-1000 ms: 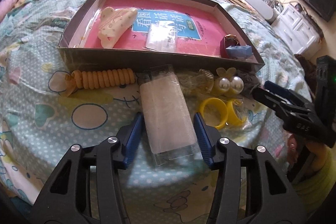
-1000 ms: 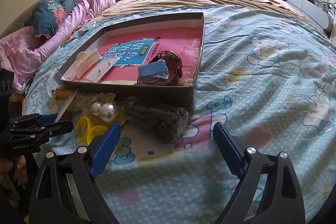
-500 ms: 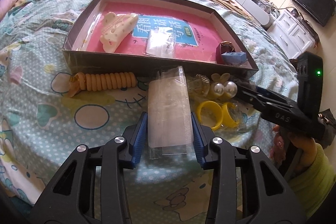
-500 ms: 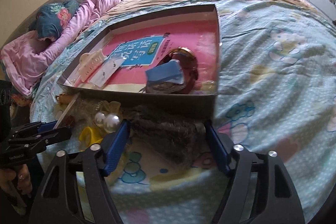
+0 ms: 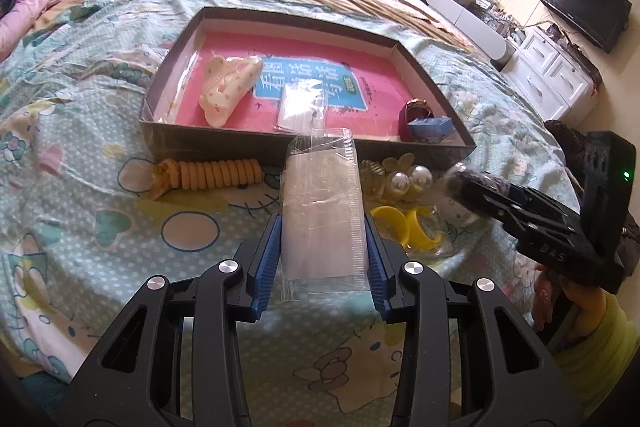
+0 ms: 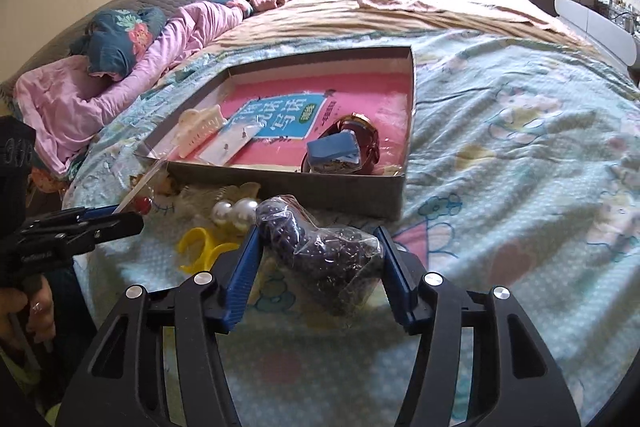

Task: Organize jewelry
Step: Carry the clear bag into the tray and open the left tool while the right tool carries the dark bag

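My left gripper (image 5: 322, 223) is shut on a clear plastic packet (image 5: 320, 187) with a pale card inside, held just above the bedspread in front of the dark shallow box (image 5: 224, 139). My right gripper (image 6: 318, 233) has its jaws closing on a clear bag of dark beads (image 6: 320, 255); both pads touch the bag, which is lifted off the bed. In the left wrist view that bag (image 5: 460, 183) shows at the right gripper's tip. The box holds a cream hair claw (image 5: 228, 87), a small clear packet (image 5: 302, 107), and a red bangle with a blue case (image 5: 428, 125).
On the bedspread before the box lie an orange spiral hair tie (image 5: 216, 175), a pearl clip (image 5: 408, 181) and yellow rings (image 5: 394, 227). Pink bedding (image 6: 120, 75) is piled at the left. White cabinets (image 5: 552, 75) and a TV stand beyond the bed's right edge.
The left jaws closed on the clear packet and raised it slightly. The right gripper moved in over the dark bead bag, its jaws narrowed onto it, and the bag came up off the bed.
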{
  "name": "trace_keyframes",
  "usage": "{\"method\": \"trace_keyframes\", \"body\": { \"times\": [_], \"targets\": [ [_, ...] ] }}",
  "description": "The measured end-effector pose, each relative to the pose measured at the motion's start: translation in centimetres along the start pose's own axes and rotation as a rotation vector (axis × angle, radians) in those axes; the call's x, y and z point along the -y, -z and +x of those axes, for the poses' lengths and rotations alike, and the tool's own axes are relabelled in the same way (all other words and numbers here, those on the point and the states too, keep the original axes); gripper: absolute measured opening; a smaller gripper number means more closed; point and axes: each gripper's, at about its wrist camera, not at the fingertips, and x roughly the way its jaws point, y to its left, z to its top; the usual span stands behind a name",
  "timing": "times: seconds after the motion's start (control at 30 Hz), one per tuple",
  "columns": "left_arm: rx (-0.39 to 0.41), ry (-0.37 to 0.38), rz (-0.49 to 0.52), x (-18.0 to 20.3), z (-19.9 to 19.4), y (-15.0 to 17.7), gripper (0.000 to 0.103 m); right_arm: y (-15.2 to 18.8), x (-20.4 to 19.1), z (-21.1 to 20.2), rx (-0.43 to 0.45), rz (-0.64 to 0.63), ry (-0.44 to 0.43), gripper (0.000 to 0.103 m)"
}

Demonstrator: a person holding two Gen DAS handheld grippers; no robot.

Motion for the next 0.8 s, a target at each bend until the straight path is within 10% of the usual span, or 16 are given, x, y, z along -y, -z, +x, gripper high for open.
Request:
{"method": "trace_keyframes", "body": {
  "times": [0.8],
  "targets": [
    [0.131,-0.053,-0.088,-4.1,-4.5,-1.7,0.031,-3.3,-5.3,-2.4,0.068,-0.104,-0.071,0.055]
  ]
}}
